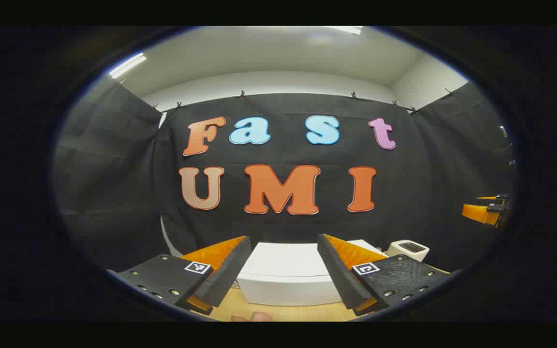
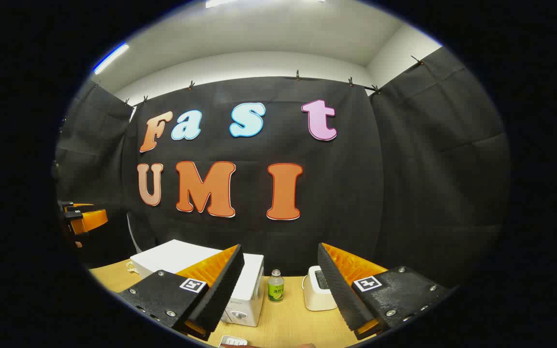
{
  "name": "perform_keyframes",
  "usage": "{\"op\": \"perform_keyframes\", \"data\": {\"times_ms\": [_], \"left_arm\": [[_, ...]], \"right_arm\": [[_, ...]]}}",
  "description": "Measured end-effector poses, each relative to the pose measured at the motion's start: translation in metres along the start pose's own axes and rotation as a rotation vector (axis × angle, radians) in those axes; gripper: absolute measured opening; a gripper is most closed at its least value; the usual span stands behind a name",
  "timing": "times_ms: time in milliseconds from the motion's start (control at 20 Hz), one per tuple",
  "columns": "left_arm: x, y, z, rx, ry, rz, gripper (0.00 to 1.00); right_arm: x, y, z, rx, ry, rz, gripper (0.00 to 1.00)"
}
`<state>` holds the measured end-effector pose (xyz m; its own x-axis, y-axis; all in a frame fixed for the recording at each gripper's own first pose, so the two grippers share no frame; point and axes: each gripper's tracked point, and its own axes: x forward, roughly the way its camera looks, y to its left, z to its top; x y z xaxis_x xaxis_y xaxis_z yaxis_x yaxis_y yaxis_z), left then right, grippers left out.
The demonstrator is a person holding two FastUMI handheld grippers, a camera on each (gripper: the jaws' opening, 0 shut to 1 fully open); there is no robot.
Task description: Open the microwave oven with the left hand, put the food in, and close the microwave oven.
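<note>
A bottle (image 2: 275,285) stands between microwave (image 2: 247,285) and toaster (image 2: 318,289).

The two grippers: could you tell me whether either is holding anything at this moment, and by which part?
Nothing is held. The left gripper and the right gripper both stand open with nothing between their fingers, above the table and short of the microwave oven.

Each hand-held gripper (image 1: 282,270) (image 2: 281,285) bears screwed plates with square tags.
</note>
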<state>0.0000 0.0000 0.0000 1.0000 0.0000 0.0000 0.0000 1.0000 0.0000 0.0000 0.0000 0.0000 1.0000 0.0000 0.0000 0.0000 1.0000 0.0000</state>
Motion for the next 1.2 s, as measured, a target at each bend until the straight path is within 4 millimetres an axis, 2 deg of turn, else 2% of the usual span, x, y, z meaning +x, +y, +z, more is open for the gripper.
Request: {"op": "perform_keyframes", "data": {"times_ms": [50, 400, 500, 600, 650, 700, 850, 950, 1200], "left_arm": [[0.000, -0.001, -0.002, -0.001, 0.002, 0.000, 0.90], [-0.005, -0.006, 0.009, 0.009, -0.022, -0.022, 0.90], [-0.004, -0.008, 0.007, 0.003, -0.016, -0.032, 0.94], [-0.004, -0.007, 0.006, -0.009, -0.009, -0.039, 0.90], [-0.004, -0.006, 0.006, -0.010, -0.008, -0.036, 0.94], [-0.004, -0.005, 0.004, -0.011, -0.007, -0.033, 0.90], [-0.005, -0.006, 0.003, -0.013, -0.005, -0.038, 0.90], [-0.006, -0.009, 0.001, -0.021, -0.002, -0.051, 0.90], [-0.004, -0.019, -0.020, -0.039, 0.020, -0.074, 0.90]], "right_arm": [[0.001, 0.002, 0.001, 0.006, 0.001, 0.002, 0.95], [-0.001, 0.004, 0.002, 0.010, 0.007, 0.007, 0.95], [-0.003, 0.002, 0.002, 0.008, 0.006, 0.007, 0.95], [-0.002, 0.002, 0.003, 0.011, 0.006, 0.005, 0.95], [-0.002, 0.002, 0.003, 0.015, 0.004, 0.004, 0.95], [-0.004, 0.000, 0.004, 0.021, 0.003, 0.005, 0.95], [-0.004, -0.003, 0.003, 0.028, 0.001, -0.003, 0.95], [-0.004, -0.004, 0.000, 0.027, 0.005, -0.006, 0.95], [-0.005, -0.009, -0.006, 0.035, 0.016, -0.012, 0.95]]}}
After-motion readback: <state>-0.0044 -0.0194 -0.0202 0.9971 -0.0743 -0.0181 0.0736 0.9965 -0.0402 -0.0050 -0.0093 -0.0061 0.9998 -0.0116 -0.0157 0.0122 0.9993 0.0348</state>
